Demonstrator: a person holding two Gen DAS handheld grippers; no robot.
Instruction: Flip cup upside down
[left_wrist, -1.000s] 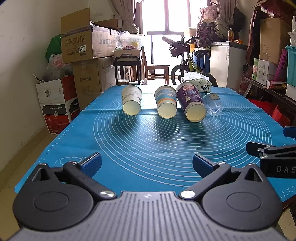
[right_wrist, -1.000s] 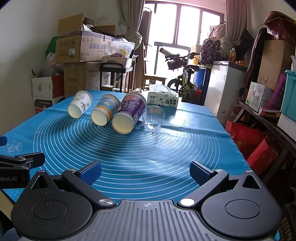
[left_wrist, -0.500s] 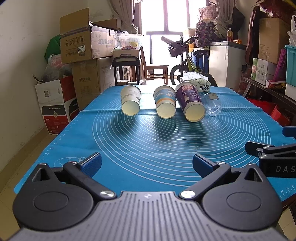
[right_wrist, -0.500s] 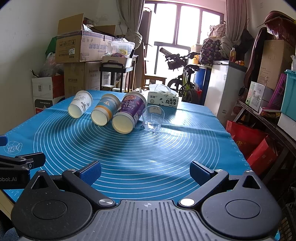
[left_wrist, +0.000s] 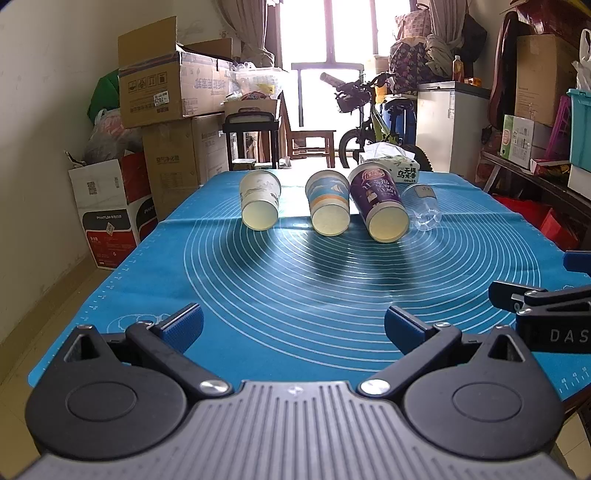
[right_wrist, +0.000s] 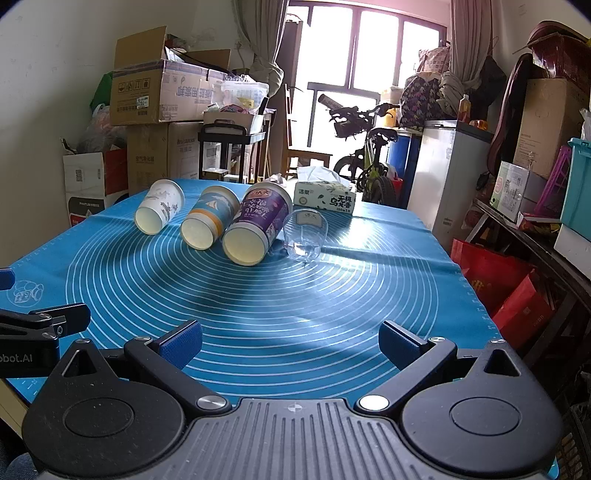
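Several cups lie on their sides in a row at the far part of a blue mat (left_wrist: 295, 280), mouths toward me: a white cup (left_wrist: 259, 205), a blue and orange cup (left_wrist: 328, 208), a purple cup (left_wrist: 380, 206) and a clear plastic cup (left_wrist: 424, 206). They also show in the right wrist view: white cup (right_wrist: 159, 212), blue and orange cup (right_wrist: 208, 221), purple cup (right_wrist: 256, 227), clear cup (right_wrist: 306, 234). My left gripper (left_wrist: 293, 325) is open and empty above the mat's near edge. My right gripper (right_wrist: 290, 343) is open and empty beside it.
A tissue box (right_wrist: 325, 197) sits behind the cups. Stacked cardboard boxes (left_wrist: 166, 92) stand left of the table, a bicycle (left_wrist: 369, 125) and a white cabinet (left_wrist: 450, 125) behind it, red bags (right_wrist: 506, 291) at the right. The mat (right_wrist: 295, 295) covers the table.
The left wrist view has drifted very slightly, so the cups sit a little lower left in it. Nothing else has moved; both grippers stay open.
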